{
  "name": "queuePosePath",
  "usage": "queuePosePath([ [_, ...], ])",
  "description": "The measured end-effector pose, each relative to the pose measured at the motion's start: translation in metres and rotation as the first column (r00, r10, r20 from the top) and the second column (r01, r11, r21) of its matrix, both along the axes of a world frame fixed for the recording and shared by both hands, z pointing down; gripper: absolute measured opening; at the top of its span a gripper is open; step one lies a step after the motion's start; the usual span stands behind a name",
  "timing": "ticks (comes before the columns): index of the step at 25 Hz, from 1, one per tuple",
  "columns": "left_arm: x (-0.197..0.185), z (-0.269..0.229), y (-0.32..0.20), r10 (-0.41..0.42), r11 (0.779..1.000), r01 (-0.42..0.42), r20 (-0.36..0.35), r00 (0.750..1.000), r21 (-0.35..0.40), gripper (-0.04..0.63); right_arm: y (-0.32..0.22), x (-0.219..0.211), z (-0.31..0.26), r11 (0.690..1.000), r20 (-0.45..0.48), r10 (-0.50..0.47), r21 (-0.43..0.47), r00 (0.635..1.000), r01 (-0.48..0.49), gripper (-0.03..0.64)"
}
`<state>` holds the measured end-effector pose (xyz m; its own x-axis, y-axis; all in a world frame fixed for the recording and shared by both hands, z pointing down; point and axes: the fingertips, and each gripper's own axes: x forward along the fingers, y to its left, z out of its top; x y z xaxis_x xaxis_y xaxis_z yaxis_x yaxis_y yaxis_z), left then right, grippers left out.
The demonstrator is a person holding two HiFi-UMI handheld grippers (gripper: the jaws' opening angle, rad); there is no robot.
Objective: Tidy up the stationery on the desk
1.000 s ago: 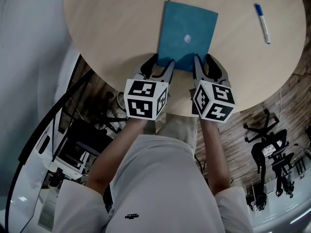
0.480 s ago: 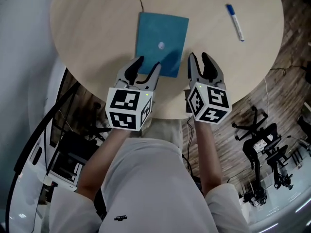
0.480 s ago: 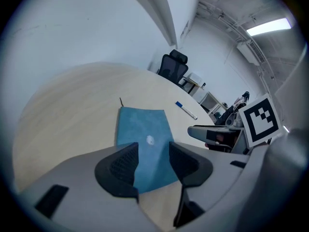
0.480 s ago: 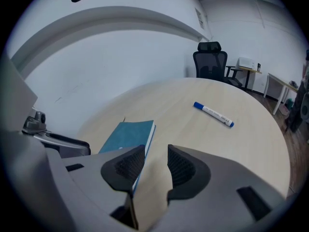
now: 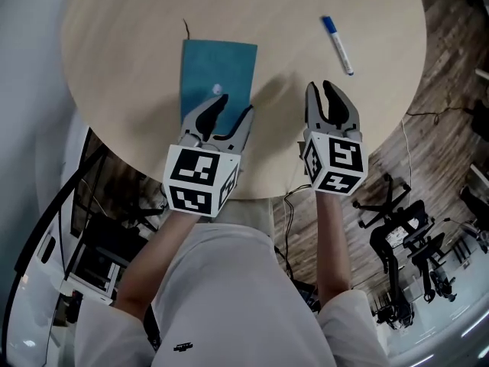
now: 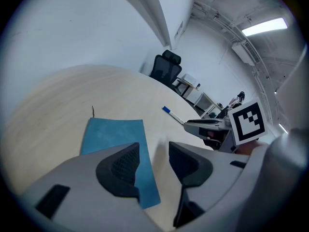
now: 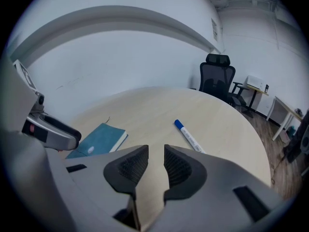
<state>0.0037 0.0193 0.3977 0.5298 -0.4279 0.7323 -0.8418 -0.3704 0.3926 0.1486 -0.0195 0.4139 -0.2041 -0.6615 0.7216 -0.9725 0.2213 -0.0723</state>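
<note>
Currently both claws hang empty over the near edge of the round wooden counter [image 5: 130,37]. The left claw [image 6: 153,161] is moderately open, with bare counter showing in the gap. Its left jaw sits over the near right corner of the teal notebook [image 6: 113,134], and no view shows whether it touches the cover. The right claw [image 7: 156,166] has only a narrow gap between its ribbed pads and grips nothing. It is well apart from the blue-capped pen [image 7: 189,135], which lies farther out on the counter.

From the head view the notebook [image 5: 218,71] lies flat just ahead of the left claw [image 5: 229,113], the pen [image 5: 337,46] beyond the right claw [image 5: 322,98]. A small white spot on the cover shows there and in the right gripper view, while the left jaw hides it in the left gripper view. Only the right gripper view shows the notebook's [image 7: 99,139] pale page edge. Only the gripper views show the black office chair [image 7: 217,76].
</note>
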Motion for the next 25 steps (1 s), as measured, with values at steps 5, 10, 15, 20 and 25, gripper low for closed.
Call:
queuePosePath([
  [5,0.028,0.003,-0.011,-0.002,1.0,0.002,0.003,1.0,-0.007,0.201,-0.018,0.031,0.01,0.994,-0.077,-0.11,-0.021,0.991,0.109,0.123],
  [10,0.047,0.011,-0.021,-0.002,1.0,0.002,0.015,1.0,-0.016,0.201,-0.036,0.053,0.022,0.983,-0.141,-0.183,-0.027,0.973,0.181,0.123],
  [15,0.062,0.018,-0.026,0.005,1.0,-0.004,0.029,1.0,-0.025,0.201,-0.05,0.068,0.034,0.975,-0.162,-0.221,-0.048,0.962,0.216,0.123],
  [20,0.072,0.02,-0.026,0.012,1.0,-0.011,0.039,0.999,-0.025,0.19,-0.053,0.082,0.052,0.97,-0.182,-0.239,-0.082,0.954,0.228,0.123],
  [25,0.073,0.02,-0.021,0.012,1.0,-0.011,0.044,0.999,-0.027,0.189,-0.05,0.09,0.059,0.977,-0.134,-0.205,-0.084,0.969,0.195,0.091],
])
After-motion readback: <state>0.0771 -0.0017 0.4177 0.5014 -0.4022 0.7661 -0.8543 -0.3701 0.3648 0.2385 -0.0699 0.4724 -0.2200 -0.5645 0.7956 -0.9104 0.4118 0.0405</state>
